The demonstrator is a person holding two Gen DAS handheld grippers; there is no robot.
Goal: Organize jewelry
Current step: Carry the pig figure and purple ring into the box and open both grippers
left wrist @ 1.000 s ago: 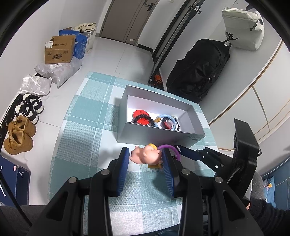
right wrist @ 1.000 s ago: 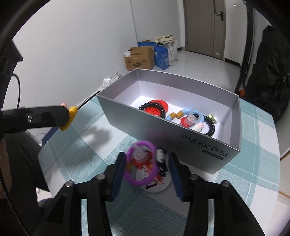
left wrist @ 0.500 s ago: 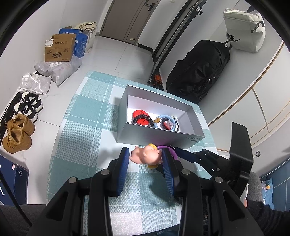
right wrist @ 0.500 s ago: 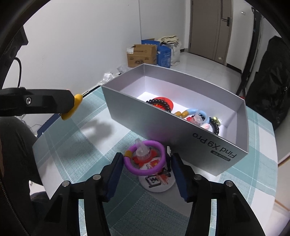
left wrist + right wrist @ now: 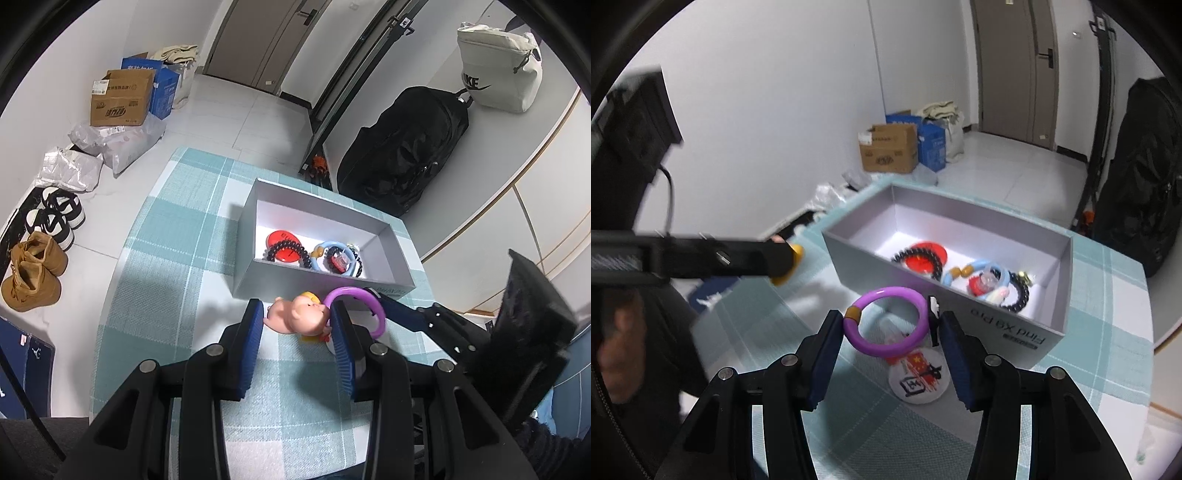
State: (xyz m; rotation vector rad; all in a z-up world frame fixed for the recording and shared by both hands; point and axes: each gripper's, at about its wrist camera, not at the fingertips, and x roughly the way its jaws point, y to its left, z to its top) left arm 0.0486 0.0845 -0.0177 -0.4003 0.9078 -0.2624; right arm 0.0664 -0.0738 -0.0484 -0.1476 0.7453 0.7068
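Where checked cloth meets matte grey box (image 5: 1015,328), glossy purple ring (image 5: 886,321).

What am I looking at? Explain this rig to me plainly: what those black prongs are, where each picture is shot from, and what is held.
There is no robot here. A person holds a two-finger tool in each hand, and each has a wide-angle camera looking along its fingers. One picture is from the left tool, which grips a pink pig toy. The other is from the right tool, which holds a purple ring above a white badge on the checked tablecloth. Beside them stands an open grey box holding a red disc, black beads and a blue ring.
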